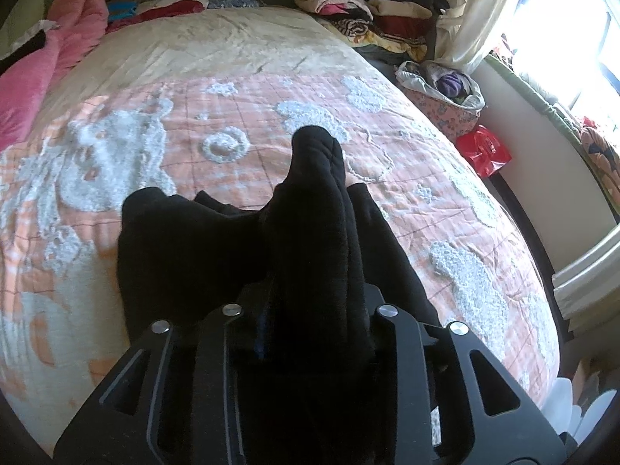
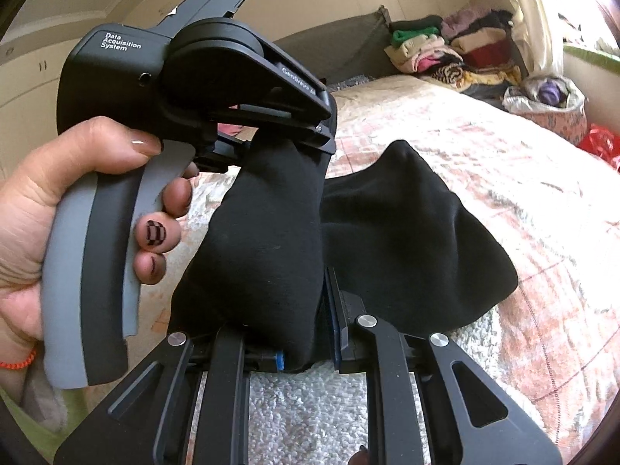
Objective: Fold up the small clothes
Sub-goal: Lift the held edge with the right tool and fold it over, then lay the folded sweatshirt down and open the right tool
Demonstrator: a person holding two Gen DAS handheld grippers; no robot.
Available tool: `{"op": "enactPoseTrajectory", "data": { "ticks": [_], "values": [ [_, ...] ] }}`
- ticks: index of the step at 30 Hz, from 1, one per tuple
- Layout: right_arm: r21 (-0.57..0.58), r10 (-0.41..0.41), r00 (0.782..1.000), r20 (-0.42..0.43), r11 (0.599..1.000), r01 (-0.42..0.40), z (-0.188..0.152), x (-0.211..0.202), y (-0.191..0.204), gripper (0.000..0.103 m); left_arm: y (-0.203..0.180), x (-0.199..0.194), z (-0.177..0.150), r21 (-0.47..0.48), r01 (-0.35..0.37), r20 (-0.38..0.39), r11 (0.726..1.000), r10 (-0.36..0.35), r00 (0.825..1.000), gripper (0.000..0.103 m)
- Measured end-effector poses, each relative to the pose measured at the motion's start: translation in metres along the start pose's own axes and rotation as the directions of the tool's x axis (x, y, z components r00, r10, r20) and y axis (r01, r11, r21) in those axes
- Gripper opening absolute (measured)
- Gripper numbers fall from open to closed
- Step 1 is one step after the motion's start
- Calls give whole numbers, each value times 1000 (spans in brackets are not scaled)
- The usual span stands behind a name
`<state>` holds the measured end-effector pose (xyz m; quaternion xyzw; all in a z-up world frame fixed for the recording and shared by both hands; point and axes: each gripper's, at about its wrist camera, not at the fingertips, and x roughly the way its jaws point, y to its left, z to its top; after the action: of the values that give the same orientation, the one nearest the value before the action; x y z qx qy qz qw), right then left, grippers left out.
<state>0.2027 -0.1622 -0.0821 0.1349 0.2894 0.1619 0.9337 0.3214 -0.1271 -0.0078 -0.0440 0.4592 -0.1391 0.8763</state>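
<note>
From the left gripper's own camera, a black garment (image 1: 310,240) fills the middle of the view, bunched in thick folds between the two black finger frames of the left gripper (image 1: 310,310). The jaws stand narrow with the cloth packed between them, though the fabric hides the pads, so I cannot tell whether they still press on it. One fold stands up past the fingers while the rest droops to the left, above an orange-and-white bedspread (image 1: 217,89) with raised fluffy patterns. A pink blanket (image 1: 46,66) lies along the far left edge of the bed, a stack of folded clothes (image 1: 360,11) sits at the head, and a red bag (image 1: 484,151) lies on the floor near the window wall. From the right gripper's camera, the same black garment (image 2: 348,240) stretches between both tools. The right gripper (image 2: 306,348) is closed to a narrow gap, pinching the lower edge of the cloth between its blue-edged pads. Above and to the left, a bare hand (image 2: 42,201) grasps the grey handle of the left gripper (image 2: 294,131), whose fingers reach into the garment's upper end. The cloth hangs just above the bedspread (image 2: 503,178), and the stack of folded clothes (image 2: 449,46) shows in the far corner.
</note>
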Motion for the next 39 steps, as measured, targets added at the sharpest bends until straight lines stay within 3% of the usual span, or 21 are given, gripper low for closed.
{"op": "enactPoseTrajectory", "data": {
  "ticks": [2, 5, 8, 11, 16, 19, 21, 24, 29, 34, 37, 39],
  "values": [
    [34, 12, 1000, -12, 999, -12, 0, 2, -6, 20, -1, 8, 2, -3, -5, -13, 1000, 5, 1000, 29],
    [101, 40, 999, -32, 994, -37, 0, 5, -18, 24, 0, 20, 4, -17, 10, -45, 1000, -10, 999, 44],
    [168, 81, 996, -45, 983, -73, -1, 6, -29, 28, 3, 25, 5, -50, 56, -70, 997, -60, 996, 53],
    [214, 104, 993, -55, 973, -90, -4, 7, -36, 29, 12, 11, 7, -122, 162, -28, 979, -166, 986, 73],
    [301, 150, 986, -69, 946, -122, -6, 5, -49, 32, 21, -25, 13, -111, 162, 70, 981, -154, 986, 73],
    [320, 212, 973, -92, 932, -173, 0, 0, -55, 46, 32, -41, 2, -91, 123, 113, 988, -113, 987, 73],
    [347, 263, 960, -93, 913, -216, 9, -2, -60, 60, 39, -46, -10, -85, 83, 128, 993, -72, 989, 73],
    [357, 302, 946, -118, 902, -243, 29, 2, -68, 65, 53, -47, -33, -108, 72, 140, 991, -57, 988, 73],
    [344, 282, 936, -210, 917, -199, 62, 26, -75, 63, 66, -41, -59, -135, 59, 150, 989, -39, 988, 73],
    [223, 191, 935, -300, 967, -126, 86, 54, -60, 55, 70, -39, -71, -90, 2, 144, 996, 11, 990, 73],
    [133, 131, 930, -344, 987, -90, 90, 75, -51, 22, 76, -35, -75, -89, -1, 136, 996, 14, 991, 74],
    [53, 103, 932, -348, 995, -89, 91, 78, -43, 19, 78, -35, -76, -95, 9, 131, 995, 4, 991, 74]
  ]
}}
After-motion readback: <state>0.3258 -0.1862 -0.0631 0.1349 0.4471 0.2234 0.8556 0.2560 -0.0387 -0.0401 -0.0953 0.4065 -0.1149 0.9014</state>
